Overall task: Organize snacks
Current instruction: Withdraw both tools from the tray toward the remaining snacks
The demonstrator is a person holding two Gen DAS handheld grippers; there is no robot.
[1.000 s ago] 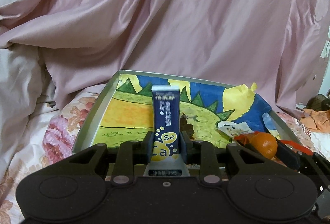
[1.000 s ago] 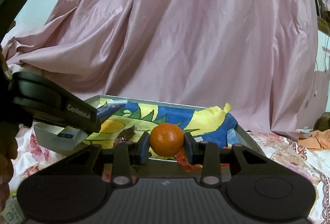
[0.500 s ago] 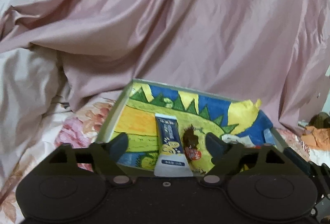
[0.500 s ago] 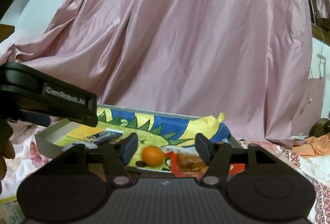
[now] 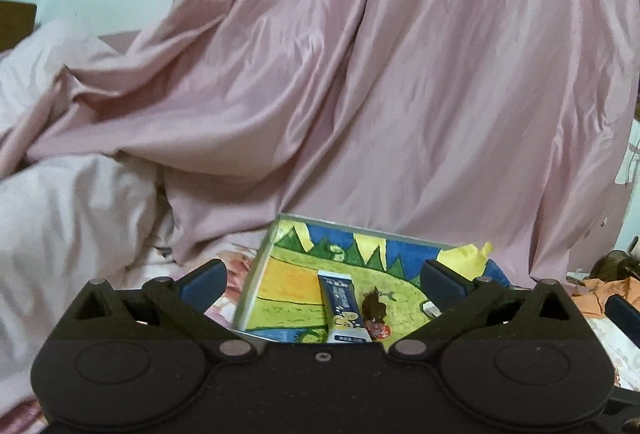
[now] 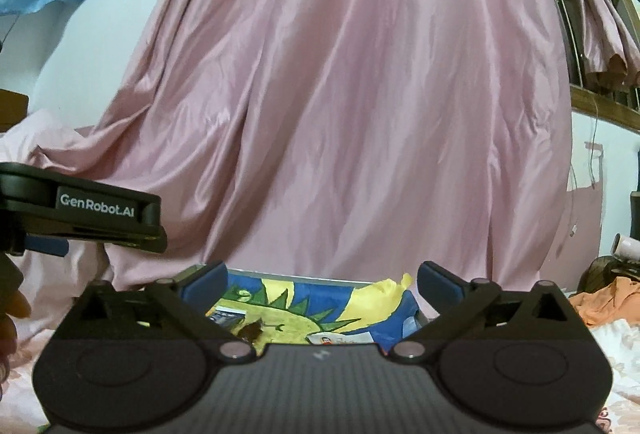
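Snacks are lying in the painted tray on the bed: a blue packet is resting near its front edge, touching a brown wrapped sweet. Left tongs and right tongs are hovering above, both spread apart and gripping nothing.

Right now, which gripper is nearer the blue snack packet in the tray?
Left. The left gripper hangs open directly over the blue snack packet. The right gripper, also open, sits off to the packet's right.
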